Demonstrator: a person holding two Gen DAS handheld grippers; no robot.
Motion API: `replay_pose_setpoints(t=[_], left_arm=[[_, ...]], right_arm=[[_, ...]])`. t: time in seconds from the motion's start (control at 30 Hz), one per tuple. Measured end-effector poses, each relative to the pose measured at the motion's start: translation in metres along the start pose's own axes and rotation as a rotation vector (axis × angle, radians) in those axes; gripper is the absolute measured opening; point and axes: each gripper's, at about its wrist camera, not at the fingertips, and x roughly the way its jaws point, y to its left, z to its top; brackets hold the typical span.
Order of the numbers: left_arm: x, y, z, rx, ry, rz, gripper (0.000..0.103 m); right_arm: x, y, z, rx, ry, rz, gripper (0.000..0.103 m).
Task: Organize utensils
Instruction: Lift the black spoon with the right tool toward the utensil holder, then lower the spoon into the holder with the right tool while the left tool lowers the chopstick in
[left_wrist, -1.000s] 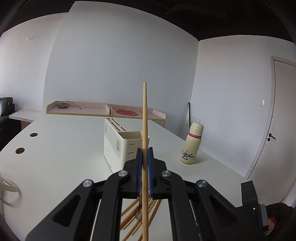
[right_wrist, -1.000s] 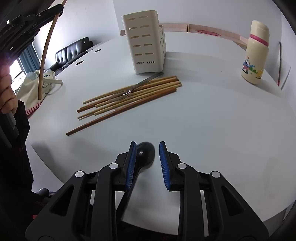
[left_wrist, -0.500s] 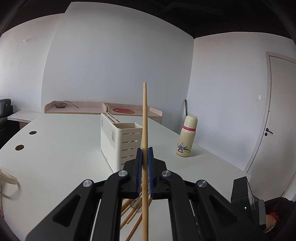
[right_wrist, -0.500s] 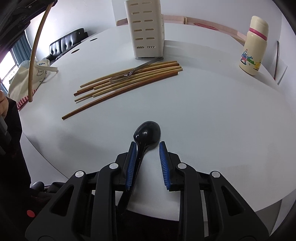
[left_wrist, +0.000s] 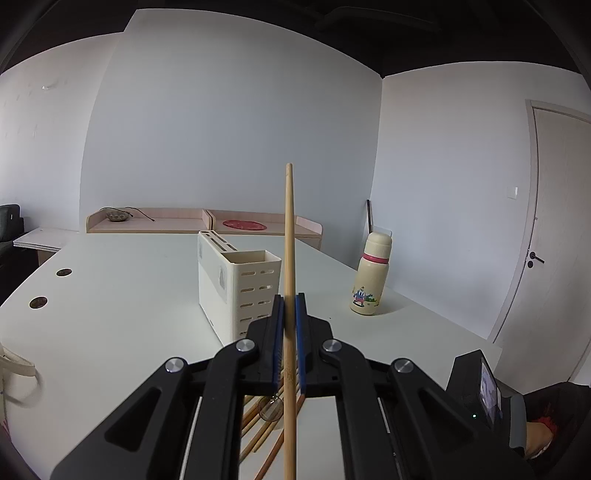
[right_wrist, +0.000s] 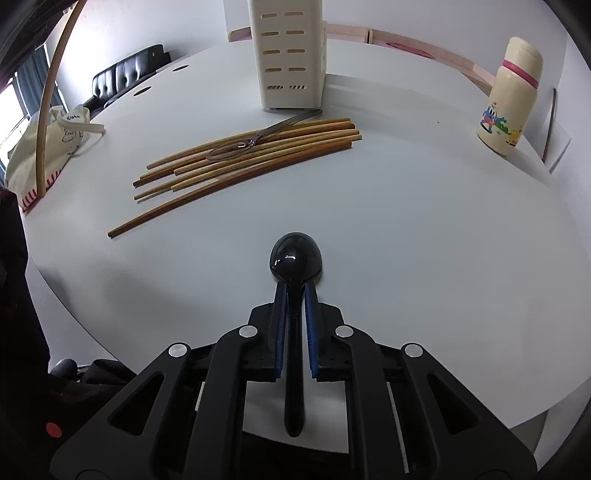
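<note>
Your right claw has its jaws pinched on the neck of the black spoon. The spoon's bowl rests on the counter just ahead of the tips, and its handle runs straight back between the jaws, so its long axis lines up with the claw.

The cream utensil holder stands well beyond the spoon, almost straight ahead, with the loose chopsticks and a metal spoon lying crosswise just in front of the holder.

Your left claw is clamped on a single chopstick held upright. From that side the holder sits near, slightly left of the claw, its open top below the chopstick's upper end. Your left hand looks the nearer to the holder.
</note>
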Motion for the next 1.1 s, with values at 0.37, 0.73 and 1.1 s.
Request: replay_pose_setpoints(t=[0.37,0.73,1.1], left_arm=[[0.013,0.010,0.010,-0.021,0.007,0.038,0.006],[0.026,0.023,0.045,-0.033,-0.053,0.092,0.006],[0.065,0.029,0.089,0.007,-0.060,0.134,0.006]], right_arm=[[-0.053,-0.028,0.024,0.081,-0.298,0.140,0.009],[-0.089,-0.055,0.083,0.120,-0.587,0.371,0.009],[-0.100,-0.048,0.164,0.082,-0.722,0.463,0.009]])
